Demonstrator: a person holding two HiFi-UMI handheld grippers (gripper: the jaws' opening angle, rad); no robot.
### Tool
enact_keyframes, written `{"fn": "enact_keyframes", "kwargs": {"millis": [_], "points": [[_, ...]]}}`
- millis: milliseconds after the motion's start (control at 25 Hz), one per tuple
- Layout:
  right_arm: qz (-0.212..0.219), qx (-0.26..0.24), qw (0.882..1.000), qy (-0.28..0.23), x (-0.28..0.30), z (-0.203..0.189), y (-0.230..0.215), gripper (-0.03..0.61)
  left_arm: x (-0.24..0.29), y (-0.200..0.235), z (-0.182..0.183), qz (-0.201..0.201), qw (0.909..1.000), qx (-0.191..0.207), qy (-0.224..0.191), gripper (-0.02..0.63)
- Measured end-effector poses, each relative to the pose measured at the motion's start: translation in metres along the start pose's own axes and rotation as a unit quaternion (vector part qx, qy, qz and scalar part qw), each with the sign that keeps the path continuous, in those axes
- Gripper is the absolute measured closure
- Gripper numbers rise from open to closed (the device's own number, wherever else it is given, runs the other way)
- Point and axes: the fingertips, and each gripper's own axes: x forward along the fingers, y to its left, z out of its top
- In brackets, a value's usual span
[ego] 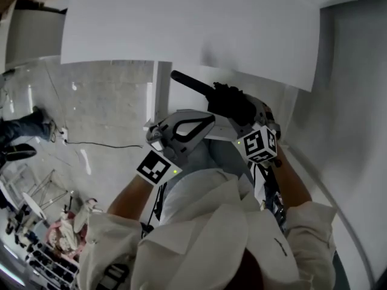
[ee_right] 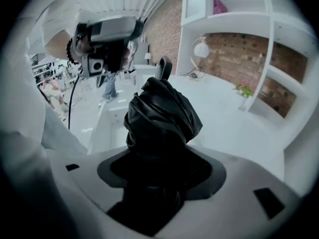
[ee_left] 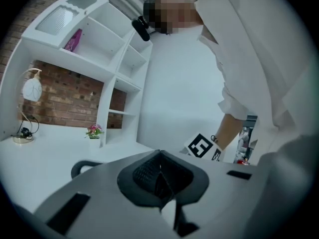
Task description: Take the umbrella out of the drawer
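While the right claw pinches the black umbrella, handle toward ten o'clock in the head view, the left claw is pressed together, empty.

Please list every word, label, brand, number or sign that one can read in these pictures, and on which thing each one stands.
No readable word, number or brand in any view.
Right white cube with black square markers: coded pattern, no letters.
Left white cube with black square markers: coded pattern, no letters.
Small pink object: too small to read.
Black folded fabric umbrella: no print shows.
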Motion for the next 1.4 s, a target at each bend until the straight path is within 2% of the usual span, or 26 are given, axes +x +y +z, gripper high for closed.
{"fn": "enact_keyframes", "kwargs": {"millis": [80, 120, 160, 280, 360, 560, 720, 1000, 1240, 1400], "points": [[-0.045, 0.028, 0.998, -0.043, -0.083, 0.029, -0.024, 0.302, 0.009, -0.028, 0.060, 0.011, 0.9999, 0.005, -0.010, 0.589], [-0.066, 0.040, 0.995, -0.063, -0.107, 0.042, -0.029, 0.302, 0.007, -0.035, 0.075, 0.016, 0.9997, 0.009, -0.014, 0.588], [-0.085, 0.051, 0.992, -0.082, -0.116, 0.053, -0.028, 0.302, -0.001, -0.037, 0.077, 0.022, 0.9995, 0.013, -0.019, 0.588], [-0.138, 0.065, 0.979, -0.137, -0.099, 0.076, -0.005, 0.302, -0.037, -0.027, 0.042, 0.039, 0.9984, 0.021, -0.034, 0.588], [-0.173, 0.071, 0.967, -0.171, -0.097, 0.090, -0.001, 0.302, -0.049, -0.021, 0.032, 0.047, 0.9973, 0.026, -0.050, 0.588], [-0.244, 0.116, 0.933, -0.238, -0.152, 0.126, -0.041, 0.302, -0.036, -0.009, 0.075, 0.063, 0.9941, 0.022, -0.086, 0.588], [-0.292, 0.124, 0.908, -0.273, -0.204, 0.140, -0.061, 0.302, -0.034, -0.010, 0.106, 0.086, 0.9903, 0.019, -0.108, 0.589], [-0.341, 0.142, 0.873, -0.319, -0.263, 0.136, -0.081, 0.301, -0.036, 0.005, 0.132, 0.109, 0.9860, 0.034, -0.122, 0.588], [-0.360, 0.172, 0.852, -0.338, -0.287, 0.119, -0.075, 0.301, -0.041, 0.018, 0.144, 0.127, 0.9823, 0.050, -0.128, 0.588], [-0.371, 0.182, 0.844, -0.343, -0.296, 0.116, -0.075, 0.301, -0.042, 0.023, 0.146, 0.136, 0.9809, 0.048, -0.131, 0.588]]}}
